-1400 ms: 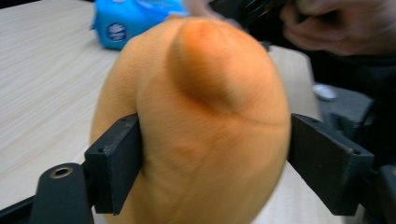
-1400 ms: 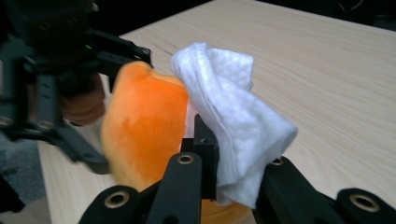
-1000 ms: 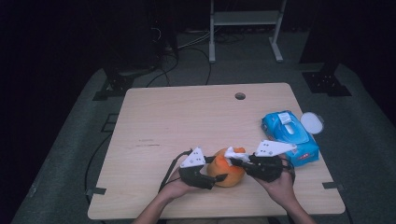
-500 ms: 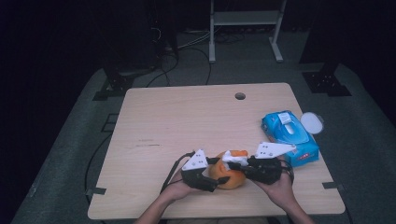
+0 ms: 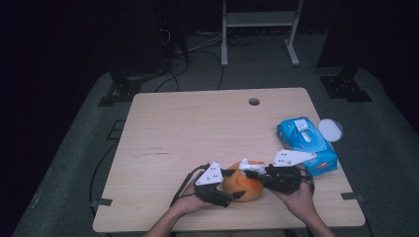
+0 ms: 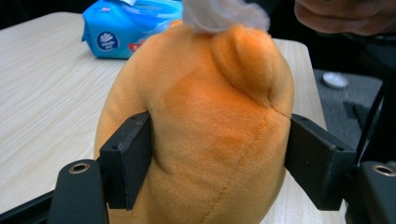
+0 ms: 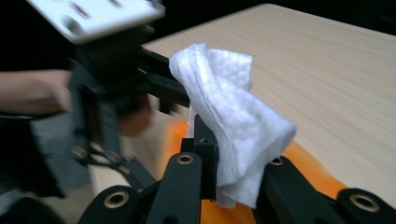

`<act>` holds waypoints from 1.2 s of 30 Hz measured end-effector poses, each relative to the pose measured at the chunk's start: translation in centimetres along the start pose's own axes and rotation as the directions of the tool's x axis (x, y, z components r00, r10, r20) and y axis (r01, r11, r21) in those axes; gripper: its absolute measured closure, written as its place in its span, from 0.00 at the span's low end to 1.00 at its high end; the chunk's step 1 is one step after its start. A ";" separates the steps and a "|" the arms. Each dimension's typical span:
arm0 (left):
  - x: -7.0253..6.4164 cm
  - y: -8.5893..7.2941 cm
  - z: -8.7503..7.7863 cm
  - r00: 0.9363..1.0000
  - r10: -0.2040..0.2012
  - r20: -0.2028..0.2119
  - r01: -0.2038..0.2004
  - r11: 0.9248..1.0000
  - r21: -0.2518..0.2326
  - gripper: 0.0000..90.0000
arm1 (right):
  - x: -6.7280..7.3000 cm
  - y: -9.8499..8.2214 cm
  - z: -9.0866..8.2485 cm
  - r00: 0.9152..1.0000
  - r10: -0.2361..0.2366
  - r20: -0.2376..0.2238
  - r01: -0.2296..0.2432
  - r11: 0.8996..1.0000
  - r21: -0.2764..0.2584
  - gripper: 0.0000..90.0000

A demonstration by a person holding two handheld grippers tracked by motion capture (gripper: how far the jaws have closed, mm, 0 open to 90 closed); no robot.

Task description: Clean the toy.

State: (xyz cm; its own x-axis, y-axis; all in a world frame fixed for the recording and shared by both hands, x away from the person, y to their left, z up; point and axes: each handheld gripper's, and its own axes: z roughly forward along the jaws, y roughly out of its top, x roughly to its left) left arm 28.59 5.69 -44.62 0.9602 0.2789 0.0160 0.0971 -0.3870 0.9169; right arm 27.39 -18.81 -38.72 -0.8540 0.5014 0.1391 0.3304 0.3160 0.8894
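Left gripper view: rounded orange plush toy (image 6: 205,121), crumpled white wipe (image 6: 219,14) atop.

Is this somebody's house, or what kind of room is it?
Probably a recording studio or lab, not a house. A bare wooden table stands alone in a dark room, cables trail over the grey floor behind it, and black equipment stands sit at its corners.

The high view looks forward and down over the whole table (image 5: 197,128) from its near side. Both gripper views sit close along their own jaws, sharing the orange plush toy (image 6: 205,121) and white wipe (image 7: 229,135).
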 end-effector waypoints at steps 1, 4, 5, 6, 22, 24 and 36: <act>-0.2 0.0 0.0 1.000 0.020 0.000 -0.020 1.000 0.004 0.31 | 0.4 0.2 0.3 1.000 -0.006 -0.016 0.006 1.000 -0.001 0.92; -0.4 0.0 -0.1 0.999 0.042 0.001 -0.042 0.999 0.011 0.31 | 0.7 0.5 0.6 0.999 -0.043 -0.006 0.043 0.999 0.018 0.92; -0.4 0.0 -0.1 0.999 0.045 0.004 -0.045 0.999 0.009 0.31 | 0.5 0.5 0.5 0.999 -0.043 0.009 0.043 0.999 0.019 0.92; -0.4 0.0 -0.2 0.999 0.052 0.011 -0.052 0.999 0.009 0.31 | 0.2 0.4 0.3 0.999 -0.043 0.030 0.043 0.999 0.023 0.92; -0.6 0.1 -0.2 0.996 0.086 0.004 -0.086 0.996 0.024 0.34 | -1.0 0.1 -0.7 0.997 -0.043 0.064 0.038 0.996 0.076 0.92; -0.5 0.0 -0.2 0.997 0.083 0.007 -0.083 0.996 0.021 0.34 | -2.0 -0.3 -1.2 0.995 -0.020 0.098 0.012 0.996 0.087 0.92; -1.7 0.4 0.4 0.987 0.160 -0.002 -0.160 0.986 0.035 0.34 | -0.8 0.2 0.1 0.999 0.010 -0.048 -0.007 0.998 0.069 0.92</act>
State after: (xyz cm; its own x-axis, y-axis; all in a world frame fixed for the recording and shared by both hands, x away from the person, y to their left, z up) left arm 27.08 4.68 -44.39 0.9629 0.2147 0.1635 -0.0489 -0.4572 0.8880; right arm 28.13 -19.10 -38.70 -0.8690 0.4651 0.1688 0.3631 0.3676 0.8562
